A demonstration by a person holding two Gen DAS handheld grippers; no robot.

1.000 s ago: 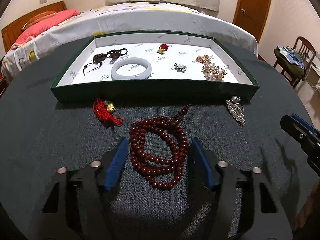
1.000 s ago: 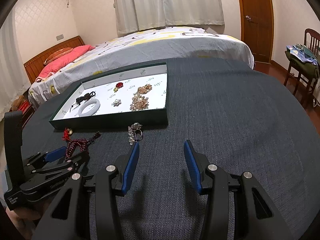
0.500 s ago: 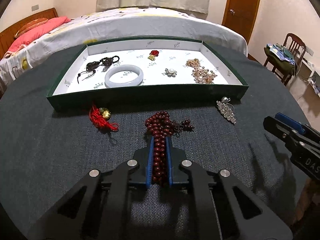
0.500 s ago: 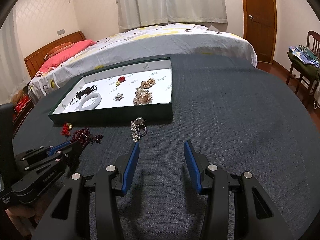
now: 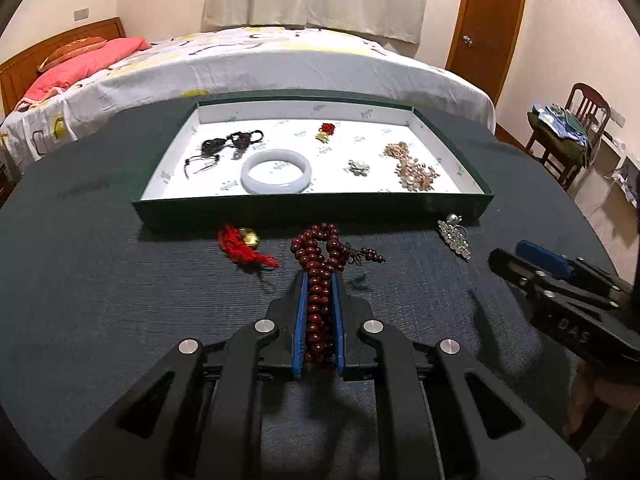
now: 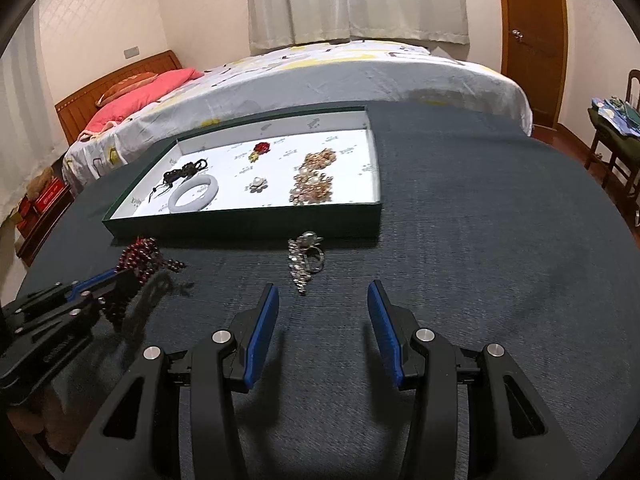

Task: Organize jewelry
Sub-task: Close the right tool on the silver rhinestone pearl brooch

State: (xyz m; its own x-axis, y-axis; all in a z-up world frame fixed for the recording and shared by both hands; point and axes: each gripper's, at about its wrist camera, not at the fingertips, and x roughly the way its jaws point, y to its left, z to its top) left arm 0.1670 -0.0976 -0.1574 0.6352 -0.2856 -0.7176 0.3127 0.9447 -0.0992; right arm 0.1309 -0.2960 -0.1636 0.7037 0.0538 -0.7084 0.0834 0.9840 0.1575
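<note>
My left gripper (image 5: 319, 280) is shut on a dark red bead necklace (image 5: 318, 252) and holds it lifted off the dark cloth, just in front of the green tray (image 5: 312, 210). The necklace also shows in the right wrist view (image 6: 138, 256). The tray holds a white bangle (image 5: 276, 171), a dark cord piece (image 5: 226, 145), a red brooch (image 5: 326, 130), a pearl brooch (image 5: 358, 167) and a gold pearl cluster (image 5: 414, 167). A red tassel charm (image 5: 240, 246) and a silver crystal brooch (image 6: 304, 258) lie on the cloth before the tray. My right gripper (image 6: 322, 296) is open and empty behind the silver brooch.
The round table has a dark cloth (image 6: 480, 240). A bed (image 5: 280, 60) stands behind it, a chair with clothes (image 5: 568, 132) at the right, a door (image 5: 488, 20) at the back right.
My left gripper closed on the bead necklace, bunching it into a strand, then lifted it and carried it toward the tray. My right gripper stayed open and moved closer to the silver brooch.
</note>
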